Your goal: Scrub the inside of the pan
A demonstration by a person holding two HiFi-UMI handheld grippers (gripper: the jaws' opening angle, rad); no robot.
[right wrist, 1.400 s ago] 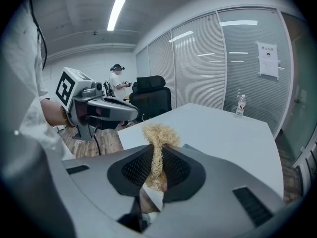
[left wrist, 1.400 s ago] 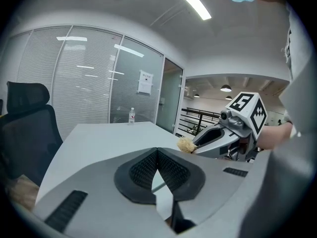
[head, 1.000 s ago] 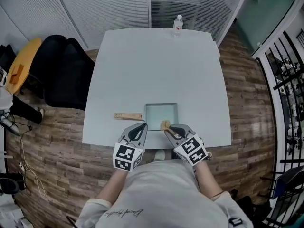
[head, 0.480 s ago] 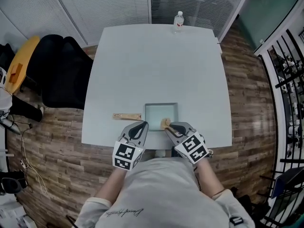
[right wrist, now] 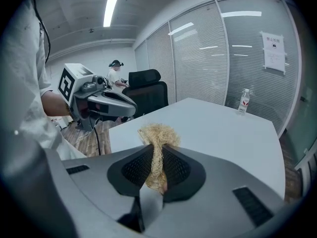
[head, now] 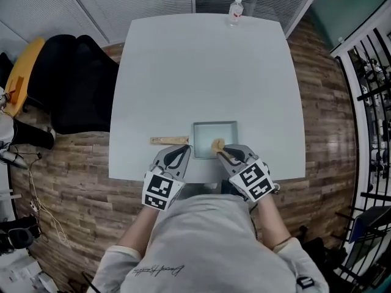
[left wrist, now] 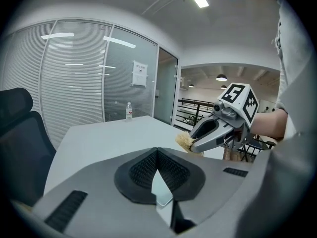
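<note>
A square metal pan (head: 215,136) with a wooden handle (head: 169,141) pointing left lies near the table's front edge. My right gripper (head: 221,152) is shut on a tan fibre scrubber (head: 217,144), which sits over the pan's near right corner. In the right gripper view the scrubber (right wrist: 157,135) bulges out above the closed jaws (right wrist: 157,155). My left gripper (head: 183,153) hovers at the pan's near left corner, beside the handle's root. Its jaws (left wrist: 157,155) are shut with nothing between them. The left gripper view also shows the right gripper (left wrist: 218,130) with the scrubber (left wrist: 185,142).
A water bottle (head: 236,8) stands at the white table's (head: 201,72) far edge. A black office chair (head: 73,84) sits left of the table. Glass walls with blinds enclose the room. A person (right wrist: 116,76) stands far off in the right gripper view.
The head view has shifted, so the table and pan sit a little higher and further right. Both grippers keep their places at the pan's near edge.
</note>
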